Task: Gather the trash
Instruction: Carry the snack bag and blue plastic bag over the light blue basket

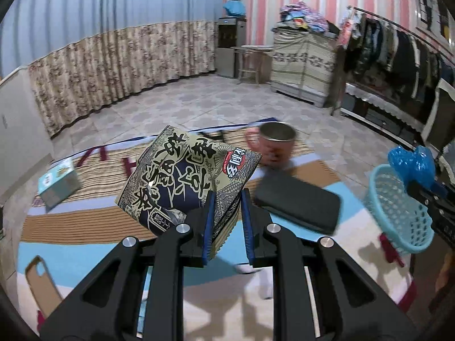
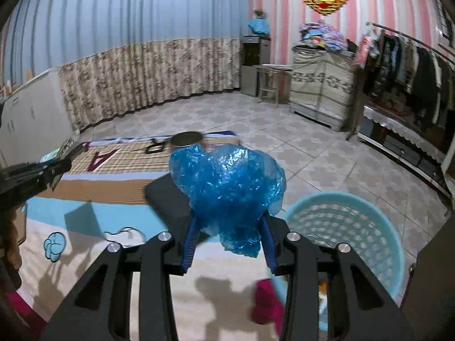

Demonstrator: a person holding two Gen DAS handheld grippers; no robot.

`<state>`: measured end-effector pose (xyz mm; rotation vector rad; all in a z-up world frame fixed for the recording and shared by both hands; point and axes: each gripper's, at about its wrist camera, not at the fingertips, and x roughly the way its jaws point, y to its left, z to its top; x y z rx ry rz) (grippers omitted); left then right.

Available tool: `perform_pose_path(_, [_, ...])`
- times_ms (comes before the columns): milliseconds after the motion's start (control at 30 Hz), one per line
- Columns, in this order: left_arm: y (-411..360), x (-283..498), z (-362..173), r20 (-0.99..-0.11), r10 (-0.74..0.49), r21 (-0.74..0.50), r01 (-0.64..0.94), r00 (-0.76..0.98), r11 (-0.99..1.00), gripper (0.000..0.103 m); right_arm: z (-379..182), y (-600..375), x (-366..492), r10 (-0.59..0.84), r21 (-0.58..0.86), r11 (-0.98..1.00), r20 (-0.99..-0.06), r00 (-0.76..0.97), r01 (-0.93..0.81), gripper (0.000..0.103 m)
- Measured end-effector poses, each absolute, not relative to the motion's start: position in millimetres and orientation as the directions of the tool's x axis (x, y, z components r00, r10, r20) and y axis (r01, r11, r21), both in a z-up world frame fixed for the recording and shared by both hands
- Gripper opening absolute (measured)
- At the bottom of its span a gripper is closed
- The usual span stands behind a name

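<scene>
My left gripper (image 1: 227, 199) is shut on a printed snack bag (image 1: 187, 176), held above the table by its lower corner. My right gripper (image 2: 229, 221) is shut on a crumpled blue plastic bag (image 2: 227, 187), held just left of the light blue mesh basket (image 2: 355, 227). In the left wrist view the basket (image 1: 398, 207) stands at the right with the blue bag (image 1: 412, 162) and the right gripper over its far rim. The left gripper also shows at the left edge of the right wrist view (image 2: 54, 167).
On the cloth-covered table lie a black wallet (image 1: 298, 201), a pink metal cup (image 1: 273, 145), a small teal box (image 1: 58, 183), a brown phone case (image 1: 42, 284) and scissors (image 2: 155, 146). A magenta scrap (image 2: 267, 304) lies by the basket. Tiled floor, cabinets and a clothes rack are beyond.
</scene>
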<state>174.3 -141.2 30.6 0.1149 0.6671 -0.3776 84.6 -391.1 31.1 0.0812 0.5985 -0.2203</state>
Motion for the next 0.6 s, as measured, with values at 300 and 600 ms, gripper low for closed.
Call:
perform_pose_path(300, [-243, 141, 21, -0.634, -0.394, 0.018, 0.523, 0.665, 0.852, 0.017, 11, -489, 47, -0.280, 0.061, 0.917, -0.603, 0.747, 0.393, 0.039])
perform_pose_path(600, [-342, 115, 7, -0.657, -0.501, -0.014, 0.655, 0.564, 0.756, 0.017, 0, -547, 31, -0.330, 0.059, 0.884, -0.625, 0.708, 0.464, 0.039])
